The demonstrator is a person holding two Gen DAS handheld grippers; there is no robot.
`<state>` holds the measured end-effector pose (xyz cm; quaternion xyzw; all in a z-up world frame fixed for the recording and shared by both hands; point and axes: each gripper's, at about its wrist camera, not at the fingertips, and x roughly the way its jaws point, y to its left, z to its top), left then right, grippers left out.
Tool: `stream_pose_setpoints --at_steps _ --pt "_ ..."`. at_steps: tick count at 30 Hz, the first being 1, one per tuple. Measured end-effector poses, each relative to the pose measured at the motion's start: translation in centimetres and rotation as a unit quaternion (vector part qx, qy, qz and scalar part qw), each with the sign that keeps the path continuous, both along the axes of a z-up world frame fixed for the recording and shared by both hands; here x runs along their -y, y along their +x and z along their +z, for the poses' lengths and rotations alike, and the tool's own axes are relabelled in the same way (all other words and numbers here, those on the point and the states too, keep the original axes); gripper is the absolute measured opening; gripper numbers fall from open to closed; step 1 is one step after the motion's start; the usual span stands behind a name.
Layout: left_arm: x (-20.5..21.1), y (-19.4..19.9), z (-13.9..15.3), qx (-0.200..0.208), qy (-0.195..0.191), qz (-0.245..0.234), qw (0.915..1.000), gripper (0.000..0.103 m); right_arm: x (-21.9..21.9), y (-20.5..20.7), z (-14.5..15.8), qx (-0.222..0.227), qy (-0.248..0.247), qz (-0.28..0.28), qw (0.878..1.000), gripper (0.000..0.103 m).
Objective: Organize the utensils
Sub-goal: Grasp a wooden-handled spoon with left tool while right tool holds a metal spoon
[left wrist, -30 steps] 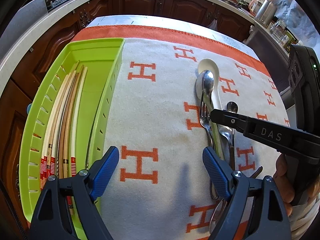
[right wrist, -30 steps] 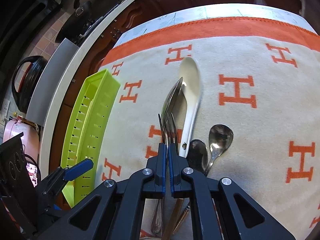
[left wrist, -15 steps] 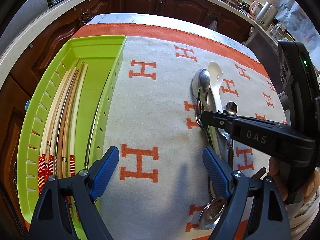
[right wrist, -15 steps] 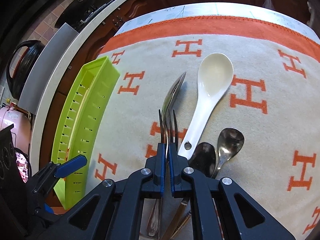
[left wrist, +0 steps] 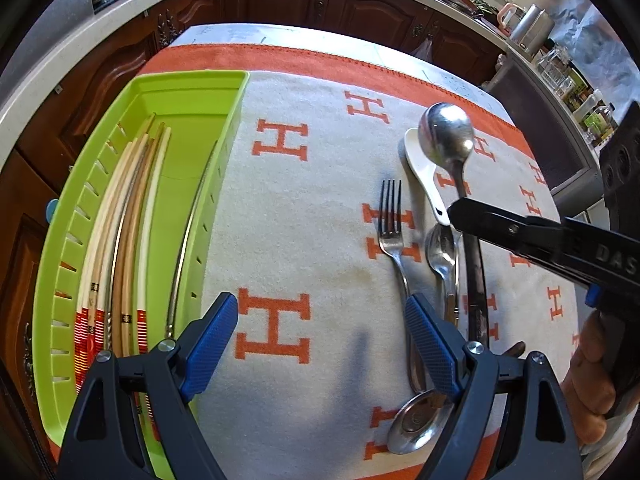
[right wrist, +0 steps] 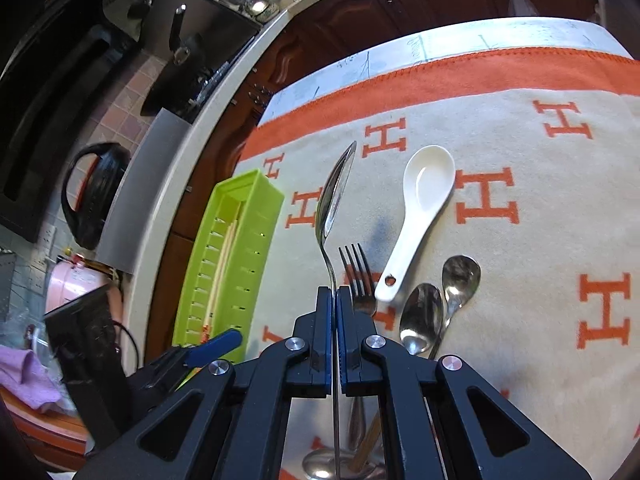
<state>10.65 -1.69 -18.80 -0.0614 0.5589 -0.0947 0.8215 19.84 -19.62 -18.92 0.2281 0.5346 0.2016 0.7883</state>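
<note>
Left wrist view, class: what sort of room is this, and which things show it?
Most likely a home kitchen: dark wooden cabinets under a pale countertop, a kettle at the back, and cutlery on a cloth-covered table.

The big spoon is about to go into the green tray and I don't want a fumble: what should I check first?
1. Right gripper shut on big spoon: ok.
2. Spoon clear of fork and white spoon: ok.
3. Nothing else lifted with it: ok.
4. Bare floor in tray beside chopsticks: ok.
5. Left gripper open, clear of tray: ok.
6. Grip firmness: cannot tell.
</note>
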Motion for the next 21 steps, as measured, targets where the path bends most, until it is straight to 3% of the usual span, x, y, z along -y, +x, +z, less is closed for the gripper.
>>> stream_pose_setpoints --at_steps 6,13,17,21 --pt "0.0 0.2 0.2 -0.009 -0.016 0.005 0.9998 0.084 1.6 -1.6 0.9 0.001 0.042 -0.016 0.999 0.002" --pt "0.4 -0.3 0.6 -0.013 -0.022 0.001 0.9997 0.084 4.3 -4.7 1.9 0.004 0.057 -0.028 0.998 0.002" --pt "0.9 -1.0 0.9 -0.015 -0.022 -0.012 0.9996 0.084 5.8 -6.0 2.7 0.007 0.059 -0.038 0.997 0.002" --pt "1.6 -2.0 1.4 -0.014 -0.026 -0.047 0.9985 0.076 7.3 -7.2 3.6 0.013 0.063 -0.051 0.997 0.002"
